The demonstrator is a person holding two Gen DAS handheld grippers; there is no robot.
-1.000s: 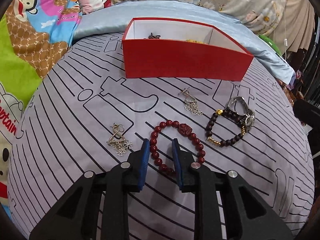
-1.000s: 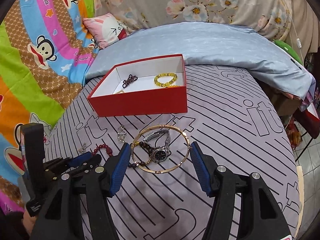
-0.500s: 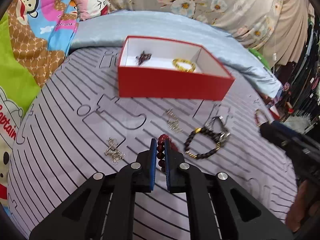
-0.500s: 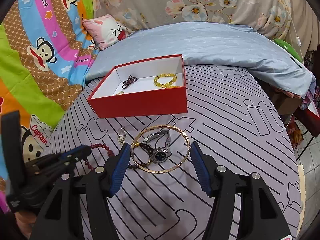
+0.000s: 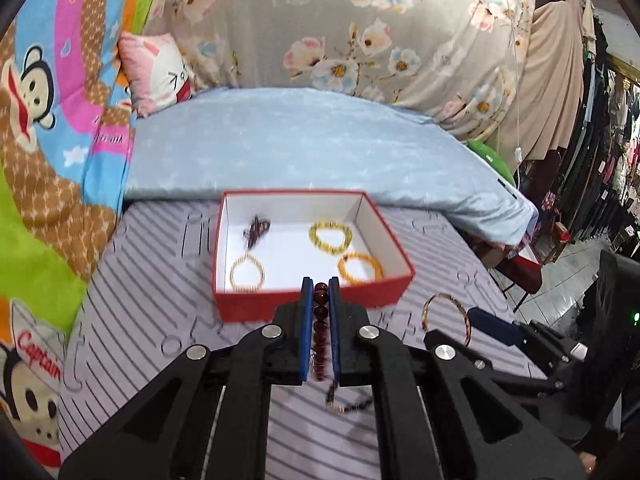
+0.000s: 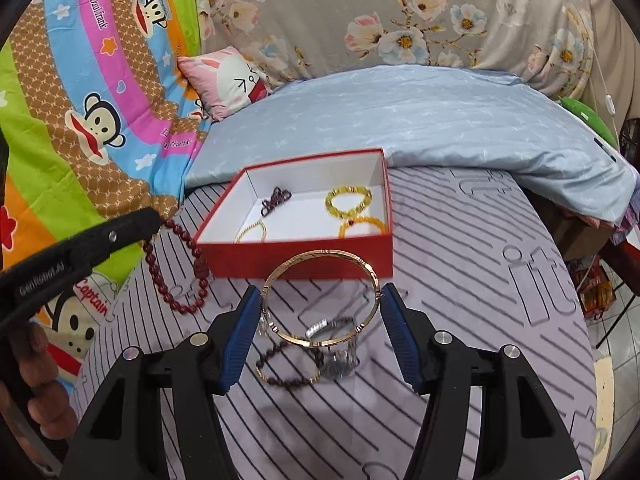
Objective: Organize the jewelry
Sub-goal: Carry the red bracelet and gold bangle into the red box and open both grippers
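Left gripper (image 5: 319, 286) clamped on red bead bracelet (image 6: 176, 268), dangling clear of bedsheet near red box (image 6: 304, 258) left front corner. Right gripper (image 6: 320, 320) spread, pinching gold bangle (image 6: 320, 296) above watch (image 6: 336, 354).

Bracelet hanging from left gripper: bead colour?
Dark red bracelet; clearest in the right wrist view.

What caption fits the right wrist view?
Right gripper holds a gold bangle before the red box.

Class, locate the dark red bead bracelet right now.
The dark red bead bracelet hangs from the shut left gripper, left of the red box, above the striped sheet.
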